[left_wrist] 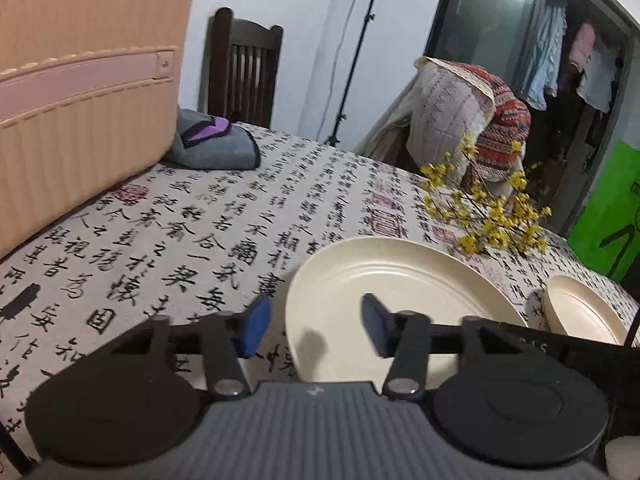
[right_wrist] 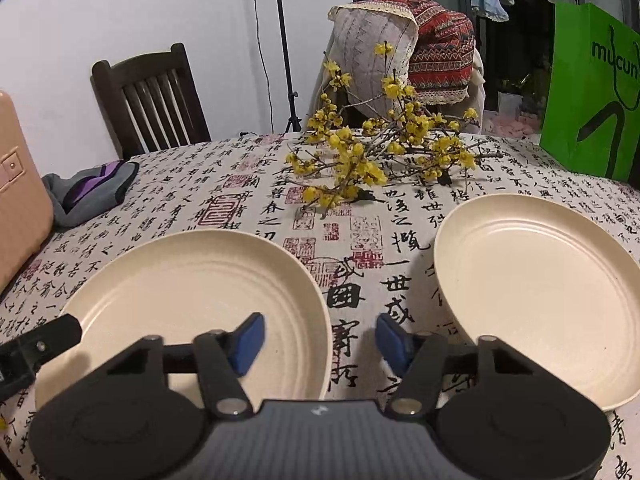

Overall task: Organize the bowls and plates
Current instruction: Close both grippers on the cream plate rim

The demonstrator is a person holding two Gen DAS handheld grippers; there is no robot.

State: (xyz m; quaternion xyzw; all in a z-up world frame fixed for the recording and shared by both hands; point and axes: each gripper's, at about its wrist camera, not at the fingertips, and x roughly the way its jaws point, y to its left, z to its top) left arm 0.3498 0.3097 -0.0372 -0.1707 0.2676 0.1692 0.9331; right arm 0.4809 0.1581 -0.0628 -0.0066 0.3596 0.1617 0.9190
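Two cream plates lie on the calligraphy tablecloth point(right_wrist: 360, 248). In the right wrist view the left plate point(right_wrist: 192, 292) and the right plate point(right_wrist: 540, 292) sit side by side with a gap between them. My right gripper point(right_wrist: 322, 342) is open and hovers over the left plate's right rim, one blue pad over the plate and one over the cloth. In the left wrist view my left gripper point(left_wrist: 316, 330) is open astride the same plate's point(left_wrist: 400, 292) left rim, with neither pad touching it. The other plate point(left_wrist: 580, 312) shows at the right edge.
A peach suitcase point(left_wrist: 80, 100) stands on the table's left side, with a grey and purple cloth point(left_wrist: 216, 144) beside it. Yellow blossom branches point(right_wrist: 380, 152) lie behind the plates. A green bag point(right_wrist: 592, 92) stands at the far right, and a wooden chair point(right_wrist: 148, 96) is behind the table.
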